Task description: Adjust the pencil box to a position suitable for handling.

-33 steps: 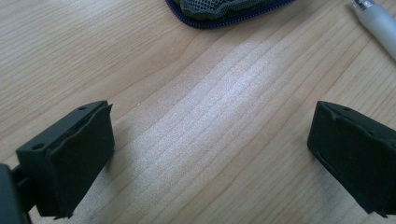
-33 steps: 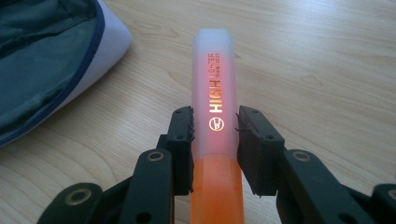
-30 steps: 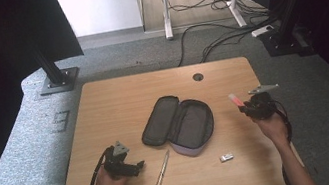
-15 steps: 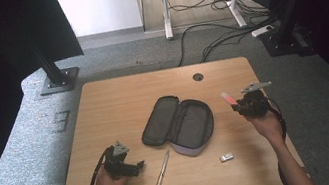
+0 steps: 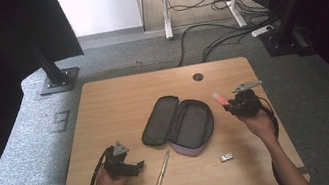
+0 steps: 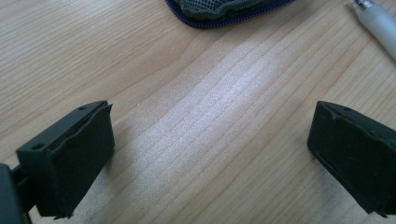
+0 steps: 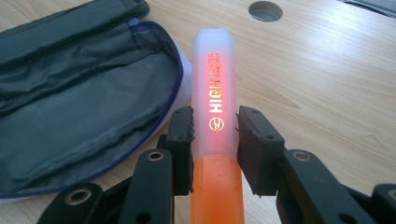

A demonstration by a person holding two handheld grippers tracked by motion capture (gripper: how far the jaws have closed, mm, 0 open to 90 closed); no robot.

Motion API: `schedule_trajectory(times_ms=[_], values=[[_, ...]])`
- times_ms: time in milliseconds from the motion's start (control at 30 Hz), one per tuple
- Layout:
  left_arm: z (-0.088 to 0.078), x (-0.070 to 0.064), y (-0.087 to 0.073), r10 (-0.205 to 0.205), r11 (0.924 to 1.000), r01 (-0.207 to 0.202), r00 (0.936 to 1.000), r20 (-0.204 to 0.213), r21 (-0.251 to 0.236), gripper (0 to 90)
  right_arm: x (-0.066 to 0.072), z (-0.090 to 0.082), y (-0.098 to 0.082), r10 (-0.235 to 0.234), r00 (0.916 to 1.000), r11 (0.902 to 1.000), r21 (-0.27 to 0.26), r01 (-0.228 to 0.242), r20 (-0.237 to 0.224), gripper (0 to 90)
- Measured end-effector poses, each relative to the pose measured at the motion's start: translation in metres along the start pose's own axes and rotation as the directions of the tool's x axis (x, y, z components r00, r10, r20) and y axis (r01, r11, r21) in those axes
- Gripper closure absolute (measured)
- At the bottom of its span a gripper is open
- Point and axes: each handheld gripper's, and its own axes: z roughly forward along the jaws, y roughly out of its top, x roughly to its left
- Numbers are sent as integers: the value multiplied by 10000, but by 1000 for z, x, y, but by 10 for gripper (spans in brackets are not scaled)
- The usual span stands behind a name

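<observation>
The right tool (image 7: 212,140) is clamped on an orange highlighter (image 7: 214,100), its pads pressing the barrel on both sides just ahead of the orange body, with the translucent cap end projecting forward beyond the tips. In the high view the right tool (image 5: 235,103) holds the highlighter (image 5: 219,98) above the counter (image 5: 118,100), just beside the open pencil case (image 5: 178,124), which lies ahead of the tips and to their left in the right gripper view (image 7: 79,88). The step in hand appears to be delivery of the highlighter into the case. To do it well, maintain the present clamp and avoid any roll of the wrist, since the barrel is smooth and could pivot between the pads. Bring the projecting cap end over the zipper edge first, then lower until the barrel lies along the length of the nearer compartment, not across it. Release only when the barrel rests on the lining; a drop from height could bounce it off the raised rim and onto the counter. The left tool (image 6: 205,154) stands wide with nothing between its pads, low over bare wood, with the case edge ahead of it and a pen (image 6: 380,21) ahead to its right. It may steady the near rim of the case if the fabric shifts.
</observation>
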Motion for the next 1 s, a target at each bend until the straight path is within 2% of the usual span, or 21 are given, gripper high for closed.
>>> schedule_trajectory(times_ms=[1000], values=[[0,0,0,2,10000,-2,10000,14,-3,5,44,28,26,-869,9935,9962,26,873,-731,658]])
